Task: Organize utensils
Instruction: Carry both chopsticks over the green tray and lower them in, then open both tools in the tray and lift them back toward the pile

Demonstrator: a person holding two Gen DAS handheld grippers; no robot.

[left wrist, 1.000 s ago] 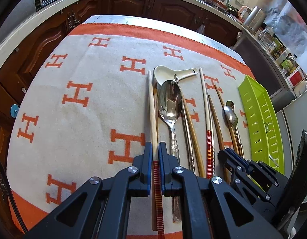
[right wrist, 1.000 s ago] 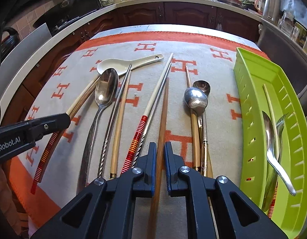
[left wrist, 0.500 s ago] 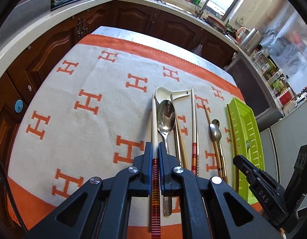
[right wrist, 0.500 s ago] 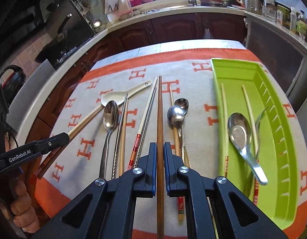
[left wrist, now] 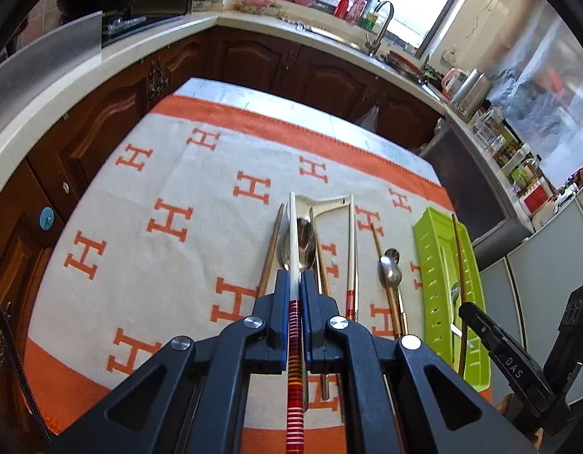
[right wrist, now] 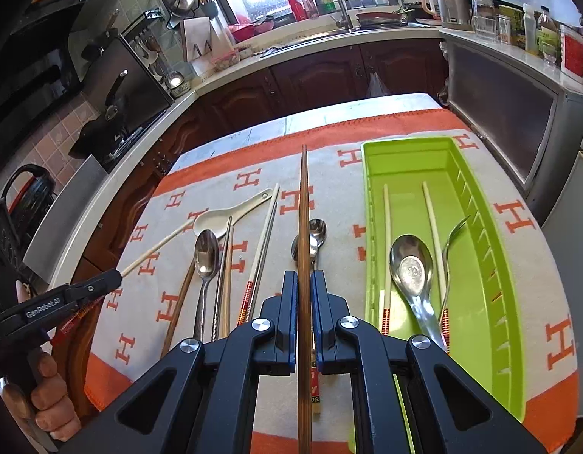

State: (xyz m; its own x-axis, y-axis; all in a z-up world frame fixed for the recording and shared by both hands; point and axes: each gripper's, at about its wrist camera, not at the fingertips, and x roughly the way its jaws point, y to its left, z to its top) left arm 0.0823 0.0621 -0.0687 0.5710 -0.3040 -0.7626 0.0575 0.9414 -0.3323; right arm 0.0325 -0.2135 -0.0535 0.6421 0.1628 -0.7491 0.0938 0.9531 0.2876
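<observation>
A: What has changed in the last second?

B: Both chopsticks have come up off the cloth. A second ago each lay flat among the other utensils with the jaws already around it; now both are carried in the air. The left gripper has its jaws clamped on the white chopstick, just above its red-striped end. In the right wrist view its tip points toward one o'clock, clear of the table.

A: And the right?

B: The right gripper has its jaws clamped on the dark wooden chopstick, which points to twelve o'clock over the small steel spoons. In the left wrist view it appears to hang over the green tray.

A: What is in the tray?

B: Two white chopsticks, a large steel spoon and a fork, at three o'clock of the loose row.

A: So where does that leave the task?

B: I judge it partly done. Two pieces are in transit and need lowering lengthwise into the tray. The ceramic spoon, a long steel spoon and several chopsticks remain on the cloth.
</observation>
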